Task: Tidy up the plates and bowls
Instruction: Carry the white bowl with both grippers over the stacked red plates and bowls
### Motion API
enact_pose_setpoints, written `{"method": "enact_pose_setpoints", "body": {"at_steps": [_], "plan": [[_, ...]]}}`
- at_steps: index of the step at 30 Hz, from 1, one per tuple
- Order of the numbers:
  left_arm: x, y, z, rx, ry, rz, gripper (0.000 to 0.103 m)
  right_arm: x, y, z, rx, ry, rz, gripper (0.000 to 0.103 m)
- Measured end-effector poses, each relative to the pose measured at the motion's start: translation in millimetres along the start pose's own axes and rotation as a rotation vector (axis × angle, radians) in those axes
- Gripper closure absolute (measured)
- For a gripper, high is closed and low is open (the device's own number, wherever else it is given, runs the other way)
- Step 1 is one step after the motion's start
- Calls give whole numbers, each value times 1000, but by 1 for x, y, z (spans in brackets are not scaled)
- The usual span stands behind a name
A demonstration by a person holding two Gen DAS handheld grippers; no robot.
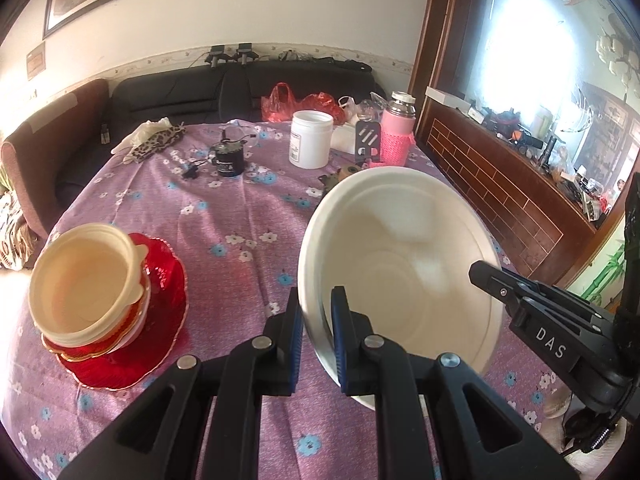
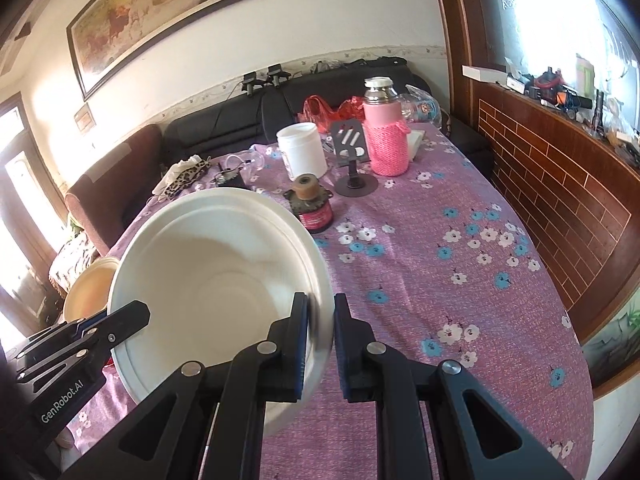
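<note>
A large white bowl (image 1: 400, 264) is held tilted above the purple floral tablecloth (image 1: 240, 220). My left gripper (image 1: 316, 340) is shut on its left rim. My right gripper (image 2: 320, 344) is shut on its right rim; the bowl also shows in the right wrist view (image 2: 216, 272). The right gripper appears in the left wrist view (image 1: 532, 312) and the left gripper in the right wrist view (image 2: 84, 336). To the left, a cream bowl (image 1: 84, 284) is stacked on other dishes on a red plate (image 1: 160, 320).
At the far end stand a white jar (image 1: 310, 138), a pink-sleeved flask (image 1: 396, 128), a phone stand (image 2: 354, 160), a small black device (image 1: 228, 158), a brown-capped can (image 2: 312, 204) and red bags (image 1: 296, 102). A dark sofa (image 1: 180, 92) lies behind; a wooden ledge (image 1: 500, 184) runs along the right.
</note>
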State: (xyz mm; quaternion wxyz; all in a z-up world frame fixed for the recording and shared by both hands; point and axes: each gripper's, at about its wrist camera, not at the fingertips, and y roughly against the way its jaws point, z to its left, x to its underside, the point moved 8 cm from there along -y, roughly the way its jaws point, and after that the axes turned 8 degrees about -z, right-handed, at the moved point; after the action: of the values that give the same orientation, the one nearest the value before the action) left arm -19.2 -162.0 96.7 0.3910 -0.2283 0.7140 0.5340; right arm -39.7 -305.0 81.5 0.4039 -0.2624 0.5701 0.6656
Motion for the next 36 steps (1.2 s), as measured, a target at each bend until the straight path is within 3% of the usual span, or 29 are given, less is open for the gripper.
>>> {"method": "enact_pose_setpoints", "body": {"at_steps": [36], "plan": [[8,55,105,-88,156,-72,90,6,-8,117,-120,115,9,89]]}}
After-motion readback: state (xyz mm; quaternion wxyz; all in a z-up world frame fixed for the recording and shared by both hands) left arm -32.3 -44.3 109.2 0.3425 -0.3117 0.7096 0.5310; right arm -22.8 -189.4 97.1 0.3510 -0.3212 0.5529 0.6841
